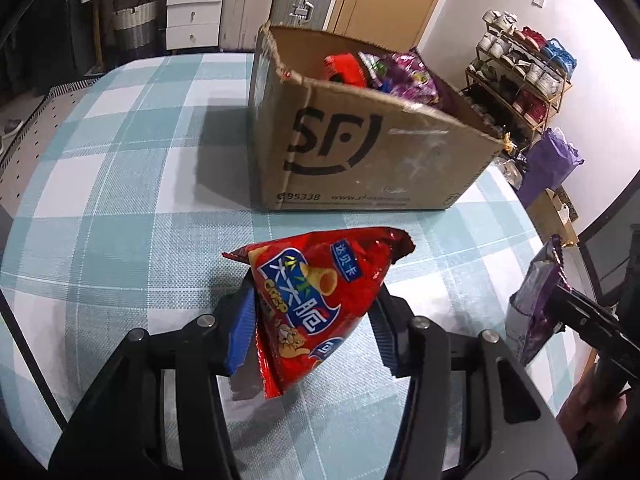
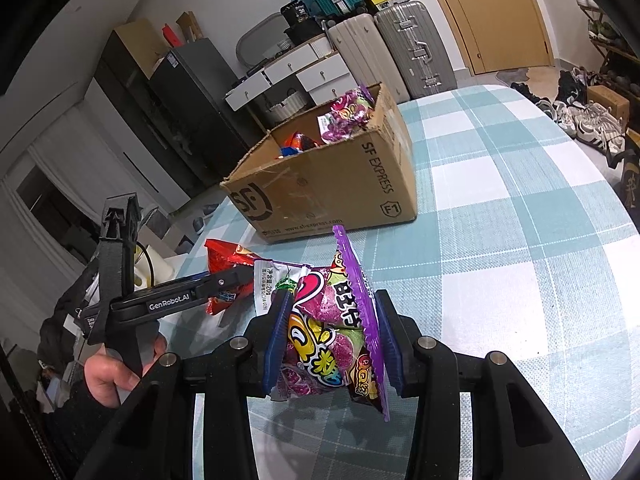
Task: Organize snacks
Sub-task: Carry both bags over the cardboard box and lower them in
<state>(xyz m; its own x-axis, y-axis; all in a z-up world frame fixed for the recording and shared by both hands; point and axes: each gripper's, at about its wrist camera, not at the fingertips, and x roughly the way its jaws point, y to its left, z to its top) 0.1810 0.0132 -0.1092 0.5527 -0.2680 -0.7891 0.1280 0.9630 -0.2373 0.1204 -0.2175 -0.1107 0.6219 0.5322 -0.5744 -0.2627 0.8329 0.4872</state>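
My left gripper (image 1: 316,312) is shut on a red crisp bag (image 1: 320,300) and holds it above the checked table, short of the open SF cardboard box (image 1: 360,148). My right gripper (image 2: 332,336) is shut on a purple candy bag (image 2: 332,328), also held above the table. The box (image 2: 332,184) holds several snack packets, red and purple (image 1: 404,72). The right gripper and its purple bag show at the right edge of the left wrist view (image 1: 532,304). The left gripper with the red bag (image 2: 224,264) shows at the left of the right wrist view.
The table has a blue-and-white checked cloth (image 1: 120,184). A shoe rack (image 1: 520,76) and a purple bag (image 1: 552,160) stand beyond the table's right side. Suitcases (image 2: 408,44) and white drawers (image 2: 304,68) stand behind the box.
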